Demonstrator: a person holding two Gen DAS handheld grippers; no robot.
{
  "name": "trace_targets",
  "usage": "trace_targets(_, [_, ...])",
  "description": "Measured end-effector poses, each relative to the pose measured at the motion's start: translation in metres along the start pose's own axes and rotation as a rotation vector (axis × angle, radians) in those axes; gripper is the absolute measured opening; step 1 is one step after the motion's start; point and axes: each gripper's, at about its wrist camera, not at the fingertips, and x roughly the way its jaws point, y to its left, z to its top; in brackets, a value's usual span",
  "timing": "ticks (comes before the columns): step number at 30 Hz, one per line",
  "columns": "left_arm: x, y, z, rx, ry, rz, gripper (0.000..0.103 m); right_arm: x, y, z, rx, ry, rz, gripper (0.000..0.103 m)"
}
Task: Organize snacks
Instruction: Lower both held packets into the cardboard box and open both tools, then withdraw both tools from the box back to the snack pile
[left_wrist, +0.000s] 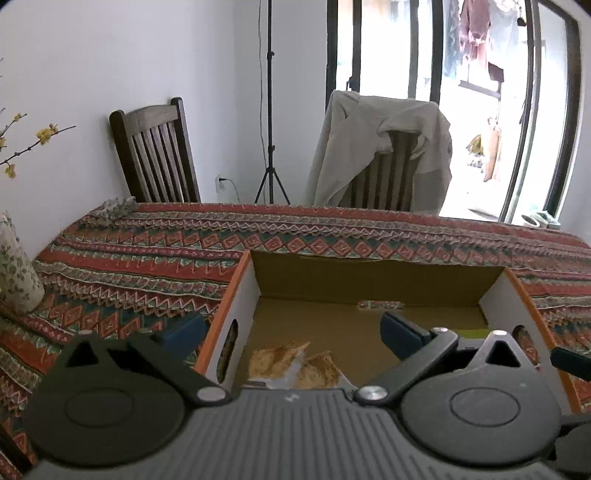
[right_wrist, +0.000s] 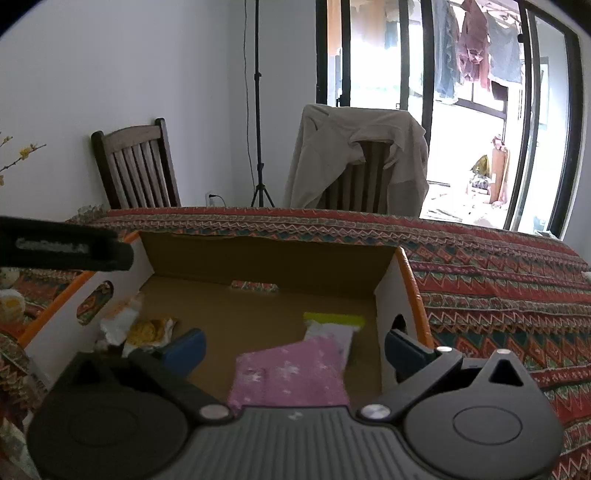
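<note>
Both tools hang over an open cardboard box (right_wrist: 266, 258) on the counter (right_wrist: 480, 266), which wears a woven, zigzag-striped cloth. The left hand-held gripper (left_wrist: 291, 332) is spread wide and holds nothing, straddling the box's left wall above a crinkly tan snack bag (left_wrist: 291, 365) on the floor of the box. The right hand-held gripper (right_wrist: 295, 349) is likewise released and empty above a soft pink packet (right_wrist: 291, 373); a flat packet with a yellow-green edge (right_wrist: 332, 326) lies just beyond, and crumpled white-and-yellow wrappers (right_wrist: 136, 328) sit by the left wall. This looks like the placing stage, with snacks already boxed; next would likely be fetching another snack, though none shows outside the box.
</note>
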Motion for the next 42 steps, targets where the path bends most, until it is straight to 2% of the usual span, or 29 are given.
trace_targets(8, [-0.026,0.010,-0.006,-0.021,-0.047,-0.027,0.103,-0.018,-0.002,-0.004,0.002,-0.016,-0.010,0.103])
trace_targets(20, [-0.076,0.038,-0.021,-0.076,-0.139,-0.061,0.103,-0.072,-0.010,-0.020,-0.003,-0.096,-0.015,0.103])
trace_targets(32, [-0.132,0.062,-0.066,-0.088,-0.231,-0.101,0.103,-0.133,-0.028,-0.058,0.016,-0.162,-0.004,0.103])
trace_targets(42, [-0.161,0.073,-0.114,-0.071,-0.243,-0.123,0.103,-0.174,-0.031,-0.098,-0.006,-0.182,0.012,0.103])
